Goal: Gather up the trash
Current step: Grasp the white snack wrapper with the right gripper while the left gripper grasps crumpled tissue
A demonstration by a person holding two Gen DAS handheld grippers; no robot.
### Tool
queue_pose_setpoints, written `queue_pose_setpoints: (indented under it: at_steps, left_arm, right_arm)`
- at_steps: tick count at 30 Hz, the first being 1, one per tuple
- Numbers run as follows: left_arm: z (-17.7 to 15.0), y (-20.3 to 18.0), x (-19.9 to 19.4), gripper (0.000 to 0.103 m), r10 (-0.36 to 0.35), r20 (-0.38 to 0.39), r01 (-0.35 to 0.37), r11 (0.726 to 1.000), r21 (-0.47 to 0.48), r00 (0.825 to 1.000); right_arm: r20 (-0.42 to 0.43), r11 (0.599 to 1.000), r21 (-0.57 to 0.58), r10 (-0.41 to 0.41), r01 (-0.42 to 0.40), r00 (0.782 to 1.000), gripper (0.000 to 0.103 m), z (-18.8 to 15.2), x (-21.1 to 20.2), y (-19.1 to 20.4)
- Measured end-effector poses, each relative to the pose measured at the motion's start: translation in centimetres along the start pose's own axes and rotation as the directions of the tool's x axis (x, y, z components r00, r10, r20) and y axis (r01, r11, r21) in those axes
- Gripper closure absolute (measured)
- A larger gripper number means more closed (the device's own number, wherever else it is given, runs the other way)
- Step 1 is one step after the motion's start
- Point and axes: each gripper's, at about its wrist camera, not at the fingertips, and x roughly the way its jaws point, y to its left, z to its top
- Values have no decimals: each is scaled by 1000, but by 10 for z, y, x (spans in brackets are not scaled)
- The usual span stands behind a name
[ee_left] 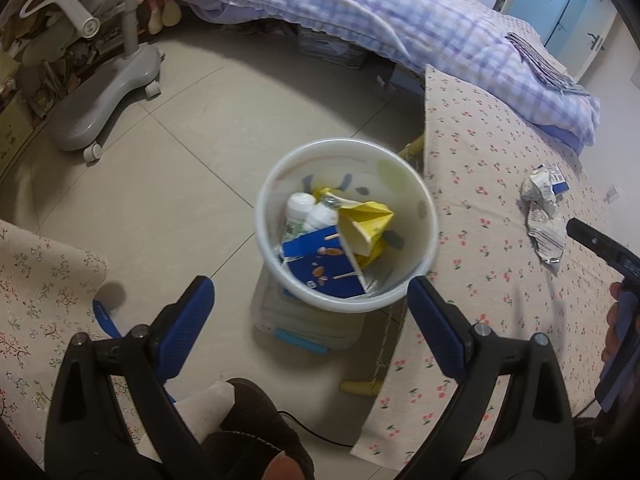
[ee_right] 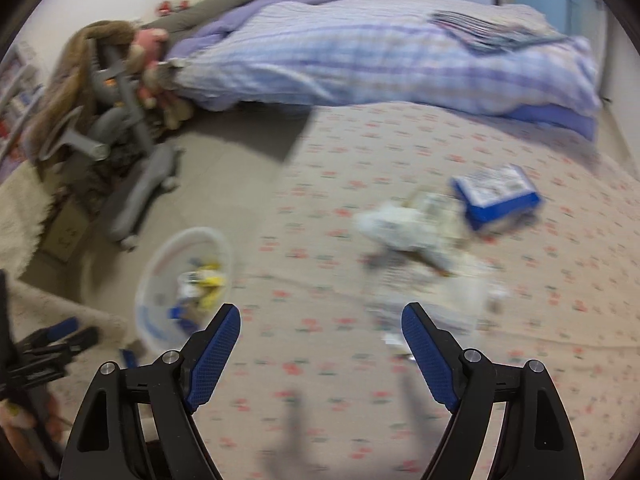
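A white trash bin (ee_left: 428,208) stands on the floor beside the table; it holds a blue box (ee_left: 324,268), a yellow carton (ee_left: 366,220) and white bottles (ee_left: 304,208). My left gripper (ee_left: 310,300) hovers open and empty above the bin's near side. My right gripper (ee_right: 320,320) is open and empty above the floral tablecloth (ee_right: 400,380). Ahead of it lie crumpled wrappers (ee_right: 412,232) and a small blue-and-white box (ee_right: 496,194), blurred. The wrappers (ee_left: 544,216) also show in the left wrist view. The bin (ee_right: 160,276) shows left of the table in the right wrist view.
A bed with a purple checked quilt (ee_left: 400,16) runs along the back. A grey wheeled chair base (ee_left: 108,108) stands on the tiled floor at left. A clear storage box (ee_left: 308,328) sits under the bin. A second floral-covered surface (ee_left: 36,300) lies at left.
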Motion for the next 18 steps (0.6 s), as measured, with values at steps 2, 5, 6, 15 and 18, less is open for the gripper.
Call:
queue_pose_setpoints:
  at_steps: [2,5,6,15,18]
  left_arm:
    - [1,-5,1,6,-3,-2,3,1000,3,1000]
    - [2,-13,2,6,-10,-9,10,1000,7,1000]
    - [2,-16,3,6,-13,-12,13,1000,8,1000]
    - [5,-29,7,6,-38,-30,38,999,2,999]
    - [5,-30,7,6,-42,-33,42,999,1,999]
  right_arm:
    - [-7,998,43,-44,44,999,18,1,4,-22]
    - [-23,991,110,-78,80,997,15,3,12,-44]
    - [-32,988,131,-84,87,996,13,3,15,-50]
    - [-96,958,257,-104,125,990,0,4,55,-61]
    - [-129,945,273,-148,178,981,0,2,74,-60]
